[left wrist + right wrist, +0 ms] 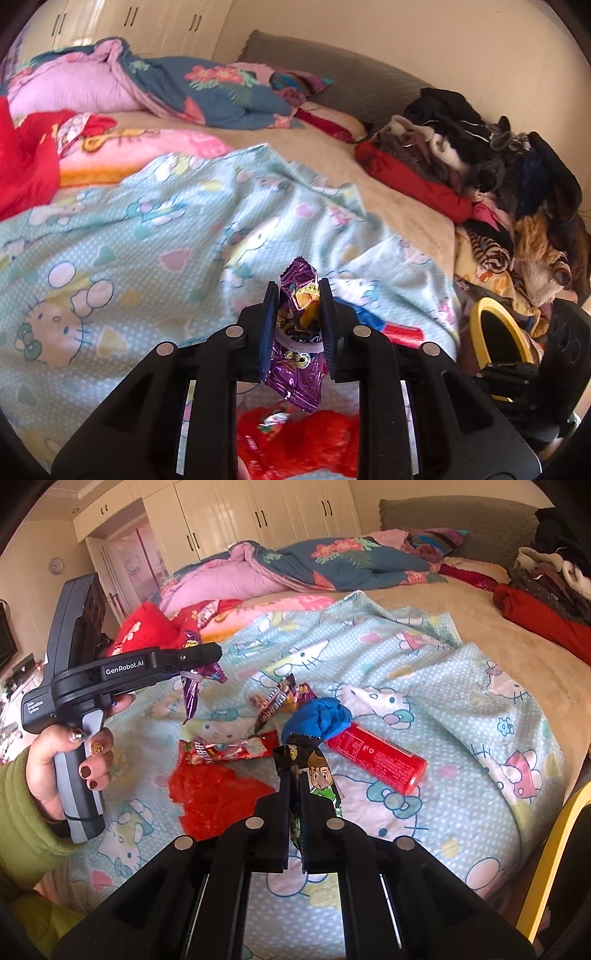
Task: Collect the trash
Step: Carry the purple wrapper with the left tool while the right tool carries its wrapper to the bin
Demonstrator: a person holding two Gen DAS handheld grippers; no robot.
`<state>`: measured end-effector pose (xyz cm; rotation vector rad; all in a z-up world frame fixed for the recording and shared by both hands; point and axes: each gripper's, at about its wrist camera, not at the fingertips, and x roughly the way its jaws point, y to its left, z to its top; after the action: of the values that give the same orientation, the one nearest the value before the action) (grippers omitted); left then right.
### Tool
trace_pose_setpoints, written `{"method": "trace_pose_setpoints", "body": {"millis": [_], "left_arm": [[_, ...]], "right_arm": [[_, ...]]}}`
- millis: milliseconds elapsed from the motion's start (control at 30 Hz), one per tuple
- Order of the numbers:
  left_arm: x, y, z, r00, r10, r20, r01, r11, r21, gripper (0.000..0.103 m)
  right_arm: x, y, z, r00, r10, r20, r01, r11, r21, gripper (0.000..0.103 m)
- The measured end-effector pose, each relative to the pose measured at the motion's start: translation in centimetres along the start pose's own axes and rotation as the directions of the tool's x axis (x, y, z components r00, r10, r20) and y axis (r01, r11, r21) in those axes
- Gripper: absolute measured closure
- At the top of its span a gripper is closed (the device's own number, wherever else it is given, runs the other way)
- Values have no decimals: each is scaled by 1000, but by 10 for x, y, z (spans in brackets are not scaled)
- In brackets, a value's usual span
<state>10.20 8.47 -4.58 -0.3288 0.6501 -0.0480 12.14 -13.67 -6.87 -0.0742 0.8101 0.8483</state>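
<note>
The yellow-rimmed bin (546,867) is cut off at the right edge.

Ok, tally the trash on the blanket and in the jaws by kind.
Wrappers: 4 (purple wrapper, black wrapper, red wrapper, brown wrapper)
Cans: 1 (red can)
Crumpled bags: 2 (blue bag, red bag)
Total: 7

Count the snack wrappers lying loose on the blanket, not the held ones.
2: a red wrapper beside the red bag, and a brown wrapper left of the blue bag. More may be hidden.
</note>
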Motion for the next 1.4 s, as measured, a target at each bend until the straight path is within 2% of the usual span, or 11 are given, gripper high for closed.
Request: {"method": "trace_pose_setpoints", "body": {"millis": [367,933,1400], "left_arm": [[-11,-31,5,999,-40,24,39,998,43,87],[-19,-78,4,994,-99,35,95,990,108,87],[-21,-113,0,991,-126,33,119,979,167,87]], "right_arm": [[-21,-4,3,998,18,62,-20,999,41,98],[-59,-23,7,988,-41,148,25,994,108,98],[-94,-56,3,973,-98,211,59,981,183,98]]}}
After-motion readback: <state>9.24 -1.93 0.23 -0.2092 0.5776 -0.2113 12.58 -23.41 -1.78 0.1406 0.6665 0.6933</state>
